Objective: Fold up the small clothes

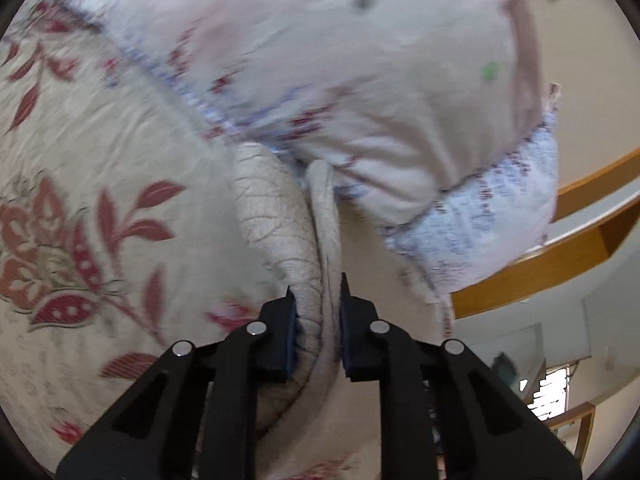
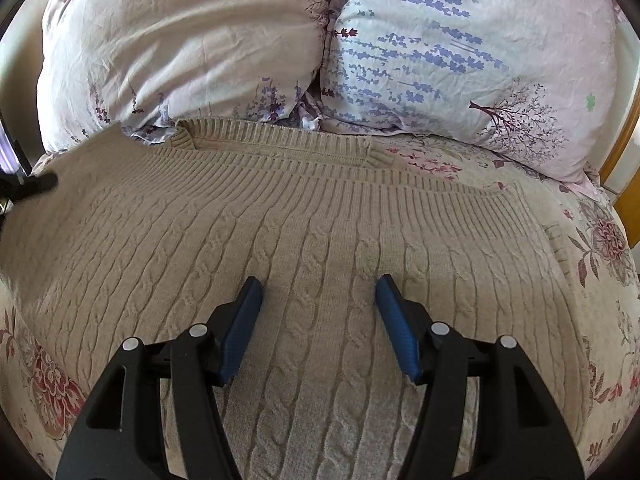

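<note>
A beige cable-knit sweater (image 2: 304, 240) lies spread on the bed, its ribbed hem toward the pillows. My right gripper (image 2: 318, 288) is open and empty, hovering just over the sweater's middle. My left gripper (image 1: 318, 292) is shut on a bunched fold of the same sweater (image 1: 288, 220) and holds it lifted off the bedspread. The left gripper's dark tip (image 2: 38, 184) shows at the sweater's left edge in the right wrist view.
Two floral pillows (image 2: 180, 52) (image 2: 480, 52) lie against the head of the bed just beyond the sweater. The floral bedspread (image 1: 80, 200) lies under everything. A wooden bed frame (image 1: 560, 248) runs along the right side.
</note>
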{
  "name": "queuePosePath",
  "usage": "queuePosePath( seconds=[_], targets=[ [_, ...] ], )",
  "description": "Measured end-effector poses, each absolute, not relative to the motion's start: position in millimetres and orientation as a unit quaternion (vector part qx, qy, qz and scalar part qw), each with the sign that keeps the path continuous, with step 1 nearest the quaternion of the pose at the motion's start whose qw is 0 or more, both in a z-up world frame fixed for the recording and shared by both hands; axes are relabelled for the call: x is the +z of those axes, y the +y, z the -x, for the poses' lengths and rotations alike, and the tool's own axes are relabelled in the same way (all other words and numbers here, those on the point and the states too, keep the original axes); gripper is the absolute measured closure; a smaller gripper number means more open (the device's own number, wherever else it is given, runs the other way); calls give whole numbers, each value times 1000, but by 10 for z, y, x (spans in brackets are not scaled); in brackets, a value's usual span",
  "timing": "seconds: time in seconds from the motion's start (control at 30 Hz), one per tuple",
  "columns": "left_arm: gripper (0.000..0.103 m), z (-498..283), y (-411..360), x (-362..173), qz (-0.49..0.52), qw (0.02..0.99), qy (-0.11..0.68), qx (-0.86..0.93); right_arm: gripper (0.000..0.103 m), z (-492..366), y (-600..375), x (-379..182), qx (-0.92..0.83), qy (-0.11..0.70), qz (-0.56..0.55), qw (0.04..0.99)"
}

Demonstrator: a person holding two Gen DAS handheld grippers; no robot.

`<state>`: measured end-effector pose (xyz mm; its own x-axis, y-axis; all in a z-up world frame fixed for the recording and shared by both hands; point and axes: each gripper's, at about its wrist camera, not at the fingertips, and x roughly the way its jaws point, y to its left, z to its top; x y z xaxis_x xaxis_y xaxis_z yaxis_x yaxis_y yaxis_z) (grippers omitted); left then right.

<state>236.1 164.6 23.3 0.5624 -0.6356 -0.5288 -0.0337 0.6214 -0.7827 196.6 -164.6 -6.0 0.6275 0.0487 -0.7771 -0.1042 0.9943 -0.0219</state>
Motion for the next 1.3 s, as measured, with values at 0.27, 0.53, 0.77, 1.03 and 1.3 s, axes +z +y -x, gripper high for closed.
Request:
queuePosePath(
  seconds=[0.27, 0.53, 0.77, 1.03, 1.3],
  targets=[
    [89, -2365, 1224, 629, 420, 784, 374, -262, 40, -1950, -1694, -39, 55, 428, 16, 902],
    [90, -2533, 395, 880, 403, 763, 376, -338, 38, -1744, -2535, 240, 66, 393, -134, 907],
    [90, -2574, -578, 615, 396, 721, 423, -380, 32, -1415, -3455, 310, 52, 357, -249, 899],
    [83, -2603, -1296, 208, 383, 642, 510, -426, 32, -1411, -3752, 233, 98, 366, -356, 854],
    [59, -2302, -476, 618, 292, 780, 450, -321, 32, -1675, -3674, 65, 153, 433, -417, 785]
  ],
)
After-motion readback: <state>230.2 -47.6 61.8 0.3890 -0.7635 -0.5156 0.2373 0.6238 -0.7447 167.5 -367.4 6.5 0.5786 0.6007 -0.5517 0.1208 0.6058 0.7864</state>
